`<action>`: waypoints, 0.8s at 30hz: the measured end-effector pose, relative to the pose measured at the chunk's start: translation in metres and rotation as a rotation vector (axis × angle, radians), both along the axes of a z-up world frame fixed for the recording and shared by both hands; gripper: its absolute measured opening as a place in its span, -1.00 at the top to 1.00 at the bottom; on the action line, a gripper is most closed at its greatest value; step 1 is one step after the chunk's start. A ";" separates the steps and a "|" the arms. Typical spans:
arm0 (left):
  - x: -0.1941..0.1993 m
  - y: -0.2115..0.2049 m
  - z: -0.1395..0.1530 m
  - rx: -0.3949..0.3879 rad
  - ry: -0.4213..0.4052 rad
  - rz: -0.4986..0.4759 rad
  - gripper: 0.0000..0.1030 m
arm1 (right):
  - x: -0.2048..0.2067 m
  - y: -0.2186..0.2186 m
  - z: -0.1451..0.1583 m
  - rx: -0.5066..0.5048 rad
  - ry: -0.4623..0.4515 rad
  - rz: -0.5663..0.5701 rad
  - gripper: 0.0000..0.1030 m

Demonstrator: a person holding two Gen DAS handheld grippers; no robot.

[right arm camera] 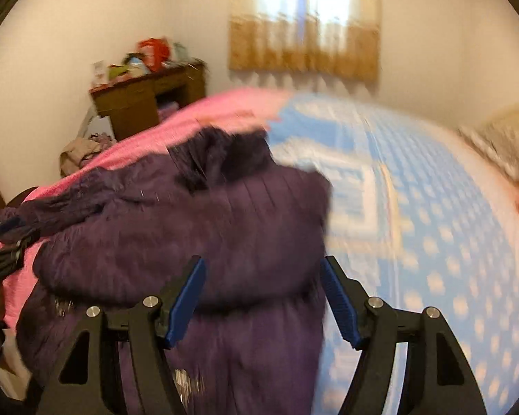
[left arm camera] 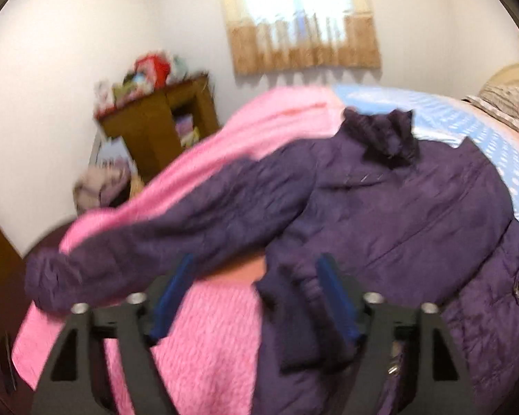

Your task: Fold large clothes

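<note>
Your left gripper [left arm camera: 256,297] and right gripper [right arm camera: 263,297] both hang spread wide, gripping nothing, over the purple jacket [left arm camera: 380,207], which seems, through blur, to lie along the bed's [right arm camera: 432,242] near edge.

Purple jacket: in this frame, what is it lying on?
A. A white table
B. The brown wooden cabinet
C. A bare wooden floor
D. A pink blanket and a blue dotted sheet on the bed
D: the purple jacket is spread over the pink blanket, with the blue dotted sheet showing past its far shoulder; the wooden cabinet stands back against the wall.
</note>
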State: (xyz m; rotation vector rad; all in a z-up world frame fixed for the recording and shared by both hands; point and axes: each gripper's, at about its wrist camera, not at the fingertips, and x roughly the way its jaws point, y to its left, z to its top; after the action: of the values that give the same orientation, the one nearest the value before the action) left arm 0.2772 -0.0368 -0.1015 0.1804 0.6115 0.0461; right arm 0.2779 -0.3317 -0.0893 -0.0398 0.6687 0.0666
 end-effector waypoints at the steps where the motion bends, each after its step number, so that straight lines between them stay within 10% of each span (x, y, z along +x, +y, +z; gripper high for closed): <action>1: 0.002 -0.007 0.001 0.006 -0.012 -0.010 -0.72 | 0.013 0.005 -0.001 0.007 -0.005 0.026 -0.33; 10: 0.051 -0.050 -0.035 0.086 0.063 -0.053 -0.76 | 0.099 0.025 -0.063 -0.043 0.125 0.053 -0.33; 24: 0.077 -0.040 -0.070 0.045 0.188 0.009 -1.00 | 0.114 0.009 -0.111 0.059 0.224 0.039 -0.34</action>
State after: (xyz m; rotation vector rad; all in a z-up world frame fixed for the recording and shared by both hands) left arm 0.3538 -0.0764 -0.1718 0.2276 0.7992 0.0522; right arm 0.3919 -0.3225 -0.2006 0.0117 0.8900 0.1297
